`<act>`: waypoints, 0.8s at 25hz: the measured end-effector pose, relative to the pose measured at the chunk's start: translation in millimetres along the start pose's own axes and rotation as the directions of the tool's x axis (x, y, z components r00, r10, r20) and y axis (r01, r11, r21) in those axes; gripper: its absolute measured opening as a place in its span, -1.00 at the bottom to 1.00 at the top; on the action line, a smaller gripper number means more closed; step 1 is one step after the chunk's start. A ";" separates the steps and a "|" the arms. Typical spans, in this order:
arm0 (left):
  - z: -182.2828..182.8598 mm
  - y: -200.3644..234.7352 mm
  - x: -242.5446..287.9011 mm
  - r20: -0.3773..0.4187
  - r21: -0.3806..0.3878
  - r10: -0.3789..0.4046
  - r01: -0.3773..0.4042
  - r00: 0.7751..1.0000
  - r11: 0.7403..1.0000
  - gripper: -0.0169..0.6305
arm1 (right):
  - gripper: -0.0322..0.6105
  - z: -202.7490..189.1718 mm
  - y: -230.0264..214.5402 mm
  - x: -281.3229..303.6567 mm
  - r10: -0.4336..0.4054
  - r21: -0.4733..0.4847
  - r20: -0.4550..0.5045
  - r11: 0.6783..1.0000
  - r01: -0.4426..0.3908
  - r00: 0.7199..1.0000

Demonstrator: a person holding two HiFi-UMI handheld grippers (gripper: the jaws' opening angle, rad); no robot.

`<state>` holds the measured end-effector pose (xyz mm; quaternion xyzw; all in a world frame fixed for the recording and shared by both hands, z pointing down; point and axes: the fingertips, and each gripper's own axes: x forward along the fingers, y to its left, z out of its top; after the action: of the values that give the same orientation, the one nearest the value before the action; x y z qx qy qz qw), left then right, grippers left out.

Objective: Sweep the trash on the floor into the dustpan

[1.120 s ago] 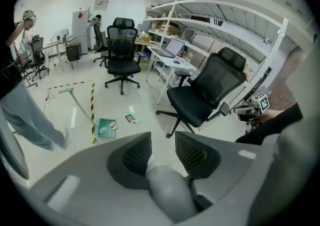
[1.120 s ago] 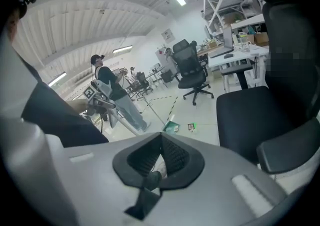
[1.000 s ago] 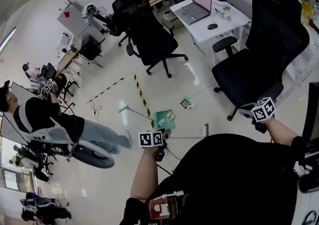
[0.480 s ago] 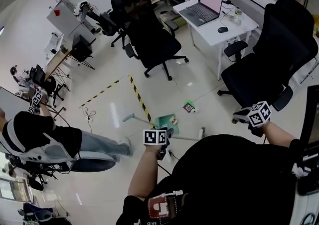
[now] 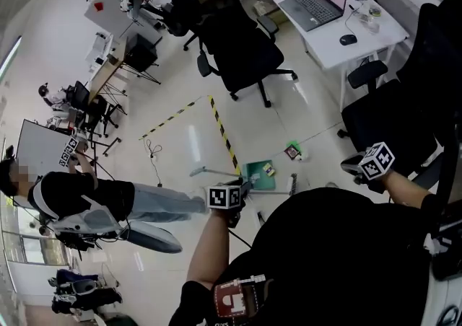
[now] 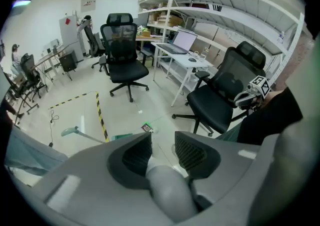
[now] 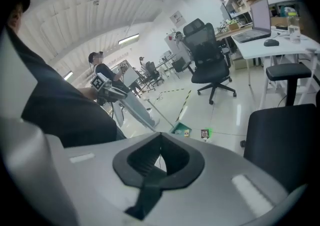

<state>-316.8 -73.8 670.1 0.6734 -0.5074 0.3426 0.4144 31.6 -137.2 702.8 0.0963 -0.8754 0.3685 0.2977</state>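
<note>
A green dustpan [image 5: 257, 176] lies on the glossy floor, its long pale handle [image 5: 213, 172] running left. A small yellow scrap sits on it. A dark wrapper with green [image 5: 291, 151] lies just to its right. My left gripper [image 5: 238, 191] is shut on a grey broom handle [image 6: 160, 175]; that handle [image 5: 271, 192] runs right to the brush head [image 5: 294, 184]. My right gripper [image 5: 359, 166] is held high at the right, shut with nothing in it. The right gripper view shows the dustpan [image 7: 181, 130] and wrapper [image 7: 204, 133] past its shut jaw tips [image 7: 160, 137].
Black office chairs stand behind the dustpan [image 5: 242, 50] and at the right [image 5: 404, 115]. A white desk [image 5: 339, 47] carries a laptop. Yellow-black tape [image 5: 224, 137] crosses the floor. A person in jeans [image 5: 94, 198] sits low at the left.
The head view has swung, so the dustpan and wrapper sit further right in the frame. Both grippers keep their places by my body. The person at the left has shifted.
</note>
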 end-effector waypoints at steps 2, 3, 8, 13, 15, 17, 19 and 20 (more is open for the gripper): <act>21.3 -6.4 4.7 0.010 -0.003 0.023 -0.023 1.000 1.000 -0.47 | -0.92 9.6 -26.0 -1.4 0.024 -0.001 0.001 1.000 -0.024 1.000; 33.0 -10.4 8.5 0.016 -0.002 0.032 -0.032 0.999 0.999 -0.47 | -0.92 13.5 -39.4 -2.8 0.030 0.002 0.005 1.000 -0.030 1.000; 76.0 -21.3 24.7 0.022 0.035 0.053 -0.054 0.998 0.998 -0.47 | -0.92 16.5 -78.8 -6.1 0.031 0.041 0.014 0.999 -0.031 0.999; 112.1 -17.7 38.4 0.035 0.069 0.026 -0.028 0.999 0.997 -0.48 | -0.92 20.8 -88.1 -8.3 0.009 0.057 0.014 0.998 -0.009 1.000; 122.3 -15.3 45.2 0.044 0.075 0.001 -0.005 0.999 0.997 -0.48 | -0.92 26.4 -89.0 -11.8 -0.020 0.063 0.025 0.998 0.019 0.999; 129.7 -13.0 52.7 0.052 0.081 -0.024 0.020 0.998 0.997 -0.48 | -0.92 31.3 -85.2 -15.4 -0.046 0.071 0.038 0.997 0.044 0.998; 139.5 -10.4 61.2 0.058 0.088 -0.051 0.046 0.997 0.995 -0.48 | -0.92 34.1 -78.4 -18.2 -0.069 0.078 0.042 0.995 0.065 0.997; 145.1 -9.0 65.8 0.060 0.092 -0.065 0.059 0.996 0.994 -0.48 | -0.92 34.5 -75.1 -18.7 -0.080 0.080 0.039 0.994 0.077 0.996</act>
<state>-285.7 -230.2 665.0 0.7174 -0.4830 0.3306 0.3778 60.3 -215.8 716.9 0.1500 -0.8619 0.3885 0.2893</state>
